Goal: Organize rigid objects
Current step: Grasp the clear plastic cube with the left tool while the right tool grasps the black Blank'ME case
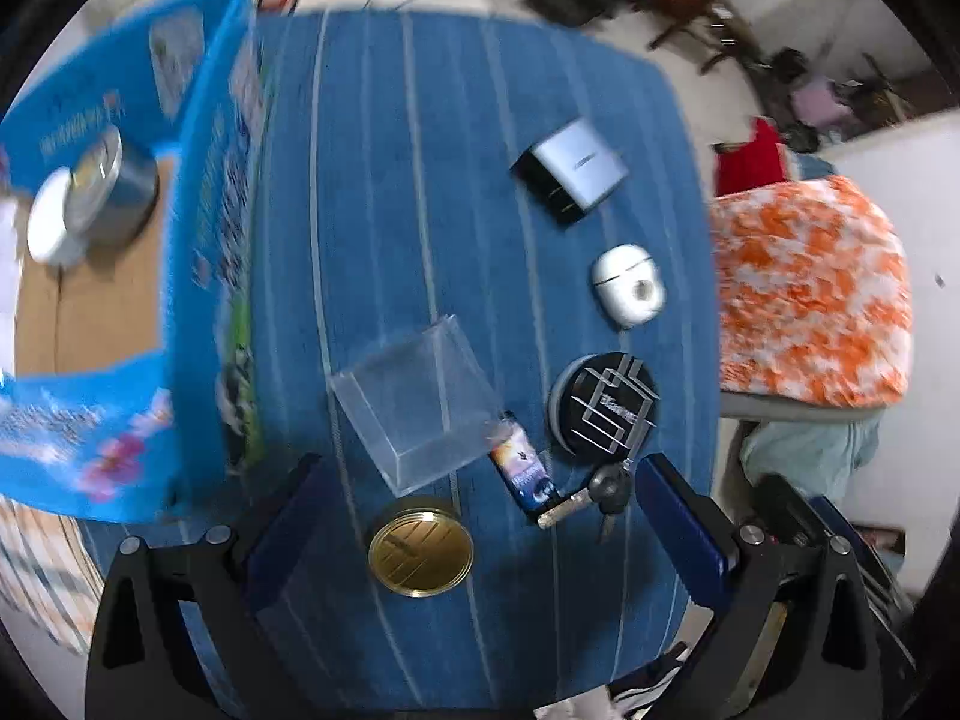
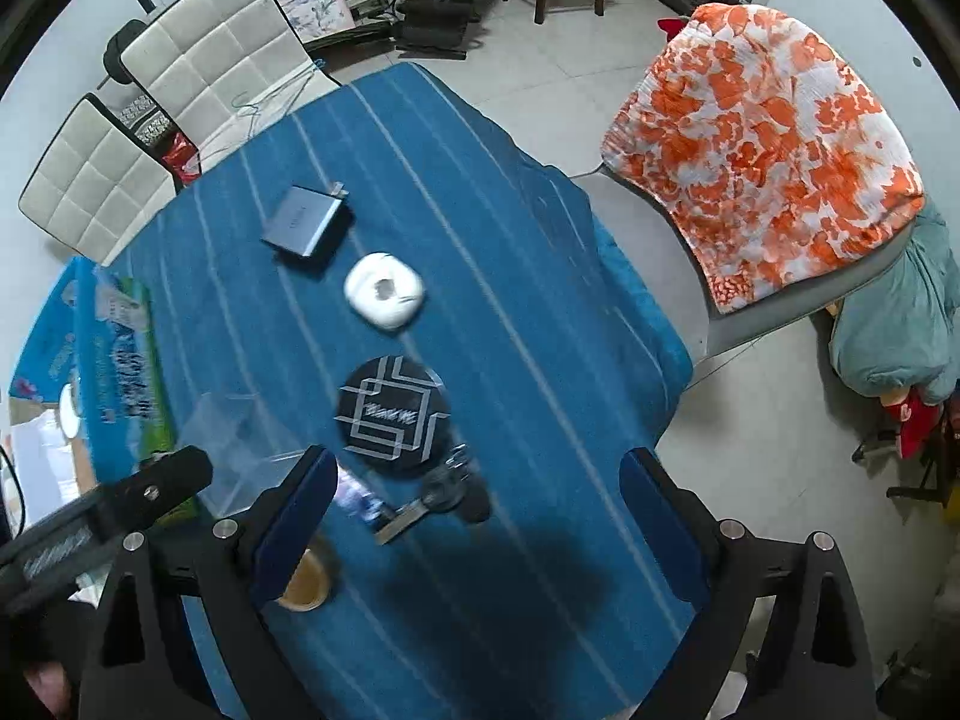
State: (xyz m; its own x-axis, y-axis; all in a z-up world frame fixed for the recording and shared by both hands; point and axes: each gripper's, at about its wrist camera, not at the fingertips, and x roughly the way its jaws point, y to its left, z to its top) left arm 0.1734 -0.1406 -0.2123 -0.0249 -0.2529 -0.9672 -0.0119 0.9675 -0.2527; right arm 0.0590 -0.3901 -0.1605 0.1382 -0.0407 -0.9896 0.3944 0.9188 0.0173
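Observation:
Several small objects lie on the blue striped tablecloth (image 1: 420, 180): a grey charger block (image 1: 570, 171) (image 2: 306, 227), a white rounded case (image 1: 627, 283) (image 2: 384, 291), a black round tin (image 1: 603, 405) (image 2: 393, 414), a clear plastic box (image 1: 417, 402) (image 2: 240, 450), a printed lighter (image 1: 522, 471), keys (image 1: 600, 495) (image 2: 438, 495) and a gold round lid (image 1: 420, 552) (image 2: 306, 582). My left gripper (image 1: 480, 534) hangs open above the gold lid, holding nothing. My right gripper (image 2: 474, 522) is open too, over the keys.
A blue cardboard box (image 1: 198, 276) (image 2: 114, 360) stands at the table's left; a metal tin (image 1: 114, 186) and a white lid (image 1: 51, 222) lie in it. A chair with an orange-and-white cloth (image 1: 804, 288) (image 2: 762, 144) stands to the right. White padded chairs (image 2: 198, 54) stand behind the table.

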